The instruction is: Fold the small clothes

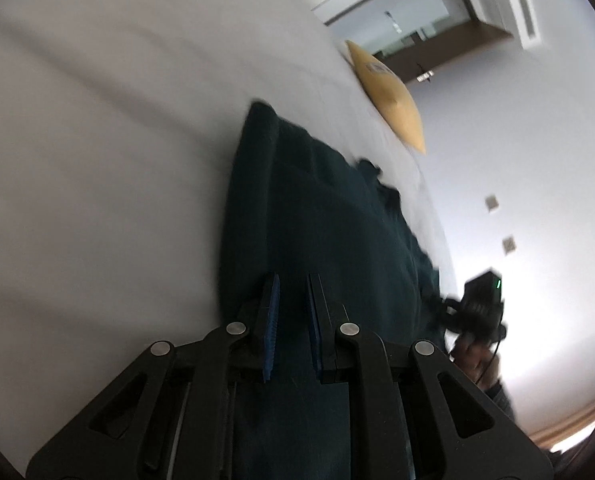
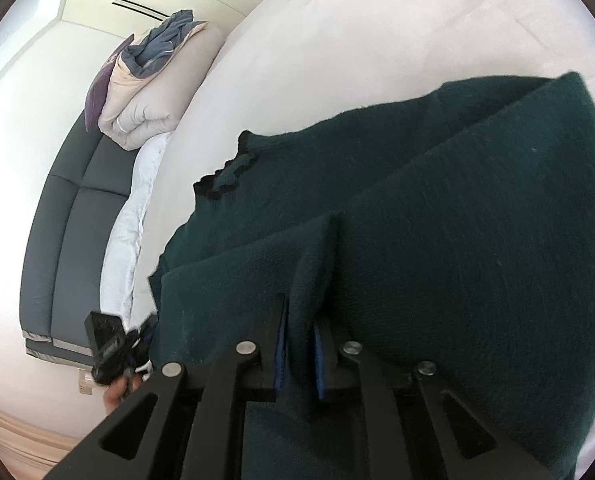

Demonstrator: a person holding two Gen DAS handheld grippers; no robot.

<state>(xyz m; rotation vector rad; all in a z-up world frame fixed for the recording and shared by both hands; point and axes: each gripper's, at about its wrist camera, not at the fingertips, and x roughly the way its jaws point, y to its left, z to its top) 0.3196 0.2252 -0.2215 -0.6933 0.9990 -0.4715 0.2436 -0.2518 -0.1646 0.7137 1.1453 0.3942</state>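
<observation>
Left wrist view: white bed sheet (image 1: 97,140), yellow pillow (image 1: 389,92) by the far wall. Dark green sweater (image 1: 337,232) lies on the sheet. Left gripper (image 1: 292,280) narrowly parted over the sweater; grip unclear.

Right wrist view: grey sofa (image 2: 69,232), folded bedding (image 2: 153,96). Right gripper (image 2: 300,308) narrowly parted, a sweater fold between its pads.

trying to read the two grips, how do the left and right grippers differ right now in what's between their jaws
The right gripper has a raised ridge of the dark green garment standing between its blue pads, which sit close against it. The left gripper has a clear gap between its pads; green fabric lies beneath, and a pinch cannot be confirmed. The right's picture is sharp, the left's blurred. Both are black with blue pads, jaws narrow, over the same garment on the white bed.
</observation>
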